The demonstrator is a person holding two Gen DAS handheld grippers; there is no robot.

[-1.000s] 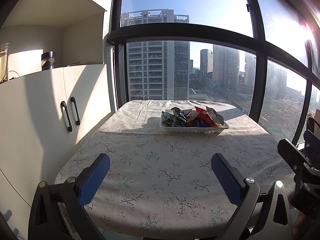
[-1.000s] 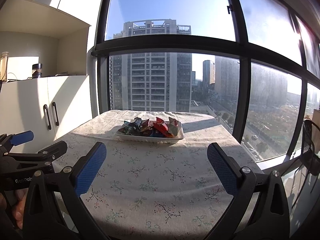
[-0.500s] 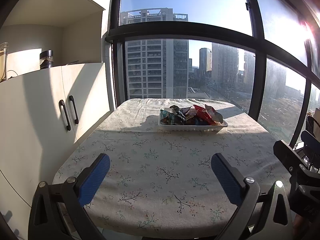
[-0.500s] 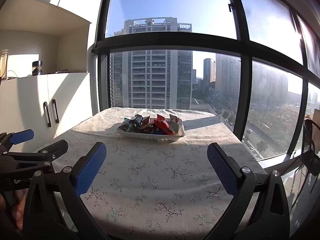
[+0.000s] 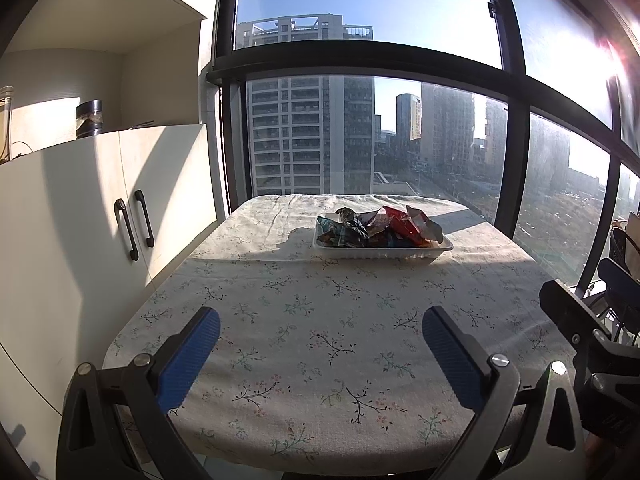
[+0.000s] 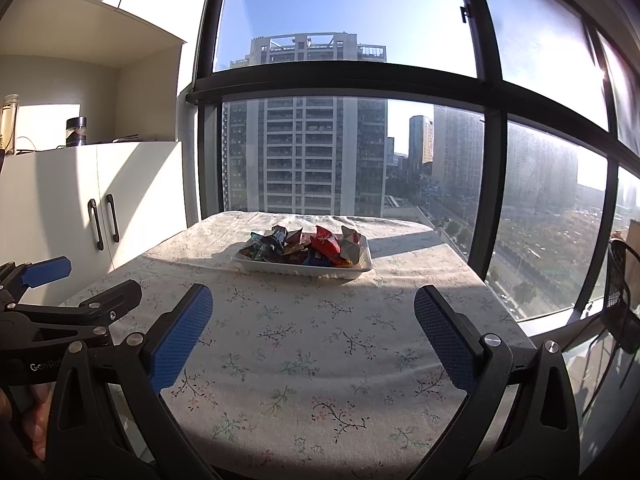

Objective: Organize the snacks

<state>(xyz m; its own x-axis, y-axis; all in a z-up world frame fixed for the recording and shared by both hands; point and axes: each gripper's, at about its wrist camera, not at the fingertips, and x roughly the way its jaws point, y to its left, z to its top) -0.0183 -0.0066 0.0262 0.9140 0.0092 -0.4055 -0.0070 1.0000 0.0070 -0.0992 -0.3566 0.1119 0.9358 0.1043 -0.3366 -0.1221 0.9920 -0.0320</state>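
Cupboards [image 5: 100, 216] are lining the left wall, and the left gripper [image 5: 320, 344] is hovering over the near edge of the table [image 5: 280, 320], fingers spread wide and empty. Straight ahead, well apart from both grippers, the tray [image 5: 382, 254] of snacks [image 5: 376, 226] is sitting crosswise near the window — long side facing us. The right gripper [image 6: 312, 324] is gaping empty too; neither looks clearly nearer.

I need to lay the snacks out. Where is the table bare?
The cloth between the white tray and the near edge is bare, as are the strips beside the tray. Only the tray, heaped with snack packets, is crowded.
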